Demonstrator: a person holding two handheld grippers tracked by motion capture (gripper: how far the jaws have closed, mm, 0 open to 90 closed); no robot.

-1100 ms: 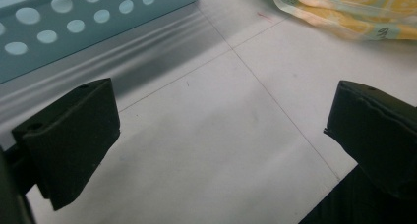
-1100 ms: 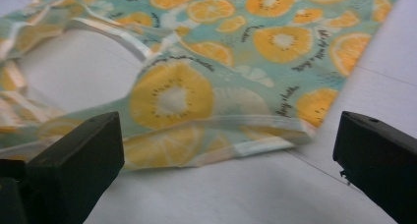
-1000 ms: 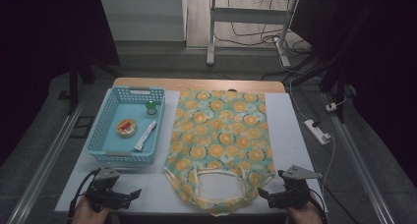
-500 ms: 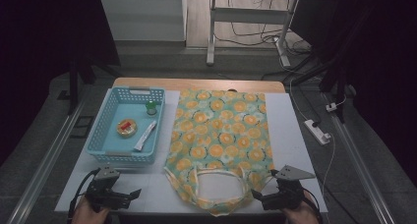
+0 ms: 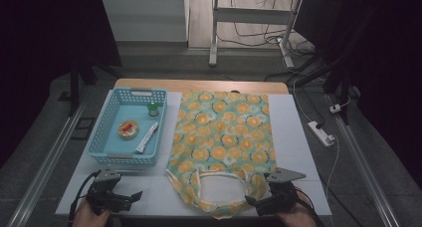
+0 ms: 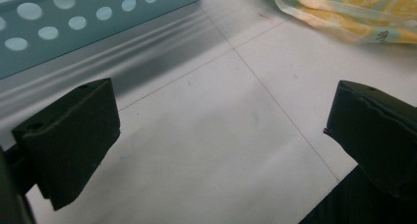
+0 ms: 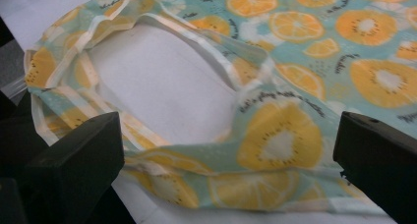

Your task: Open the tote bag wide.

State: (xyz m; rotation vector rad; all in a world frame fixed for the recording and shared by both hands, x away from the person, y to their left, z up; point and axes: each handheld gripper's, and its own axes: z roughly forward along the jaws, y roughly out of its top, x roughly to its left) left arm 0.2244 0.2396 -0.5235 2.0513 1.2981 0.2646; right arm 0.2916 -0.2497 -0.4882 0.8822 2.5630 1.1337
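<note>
A tote bag printed with orange and kiwi slices lies flat on the white table, its handles at the near edge. My right gripper stands open at the bag's near right corner, jaws spread either side of the handle loop. My left gripper is open over bare table at the near left, just in front of the blue basket, with the bag's corner farther off.
The blue basket at the left holds a small green-capped jar, a round item and a white tube. A power strip lies off the table's right edge. Desk legs stand behind.
My right gripper has moved left and forward onto the bag's near right corner by the handles. The left gripper has stayed in place.
</note>
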